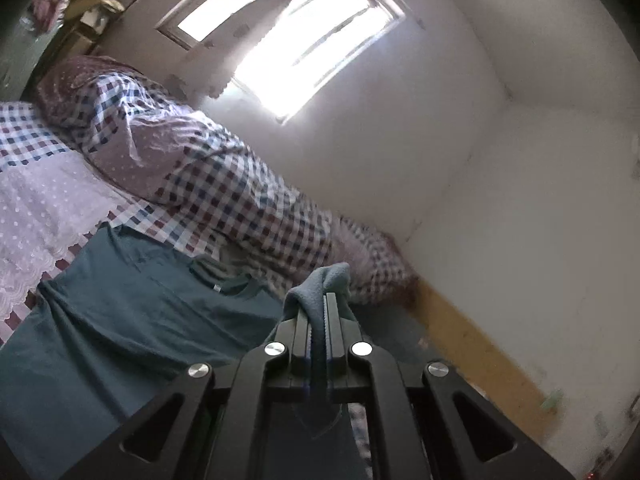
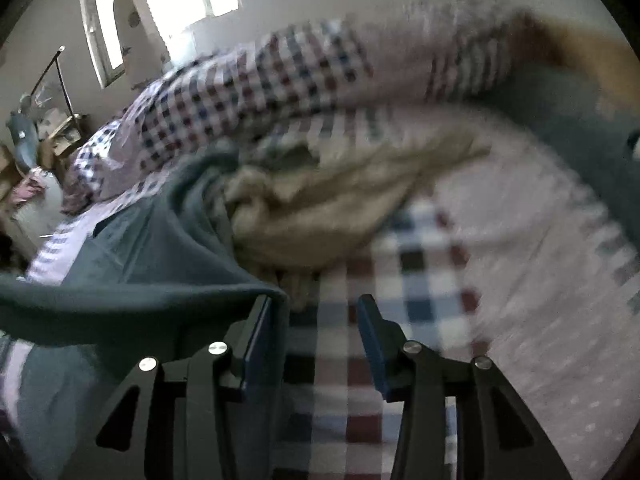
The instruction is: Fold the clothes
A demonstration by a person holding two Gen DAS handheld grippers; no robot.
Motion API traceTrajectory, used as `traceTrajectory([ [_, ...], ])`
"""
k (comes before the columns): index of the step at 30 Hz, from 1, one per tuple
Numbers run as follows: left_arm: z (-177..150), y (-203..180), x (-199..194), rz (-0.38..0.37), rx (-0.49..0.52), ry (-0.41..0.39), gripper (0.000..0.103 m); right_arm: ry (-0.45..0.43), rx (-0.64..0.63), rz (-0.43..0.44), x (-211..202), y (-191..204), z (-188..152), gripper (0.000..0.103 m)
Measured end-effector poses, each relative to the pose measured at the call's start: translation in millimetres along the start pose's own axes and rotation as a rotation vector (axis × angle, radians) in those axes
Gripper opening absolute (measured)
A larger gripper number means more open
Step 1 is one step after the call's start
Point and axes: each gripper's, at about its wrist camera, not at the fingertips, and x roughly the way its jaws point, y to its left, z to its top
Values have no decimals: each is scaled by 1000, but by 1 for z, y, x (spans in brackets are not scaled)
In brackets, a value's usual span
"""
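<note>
A teal T-shirt (image 1: 120, 320) lies spread on the bed, its collar (image 1: 234, 286) toward the rolled duvet. My left gripper (image 1: 325, 298) is shut on a bunched corner of this shirt, and the cloth sticks up past the fingertips. In the right wrist view the teal T-shirt (image 2: 152, 264) is lifted into a fold on the left, its edge draped over the tip of the left finger (image 2: 260, 328). My right gripper (image 2: 320, 304) stands open above the checked sheet, and only the sheet shows between its jaws.
A crumpled beige garment (image 2: 320, 200) lies just beyond the shirt. A rolled checked duvet (image 1: 224, 184) runs along the wall side of the bed. The checked and dotted pink bedsheet (image 2: 520, 280) stretches right. A window (image 1: 304, 48) lights the wall; cluttered furniture (image 1: 88, 8) stands far left.
</note>
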Motion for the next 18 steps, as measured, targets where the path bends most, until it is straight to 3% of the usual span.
traceTrajectory([
  [3,-14,6,3,-6,16,51,3,58,36,-11,6,-24,-10,47],
  [8,-29,29,-1,13,-48,86,3,46,71,-68,-13,-47,-19,48],
  [15,-60,54,-13,72,-153,161,3,-32,23,-73,-60,-1,-21,49],
  [18,-75,53,-17,85,-157,224,10,-71,6,-56,-84,28,-22,51],
])
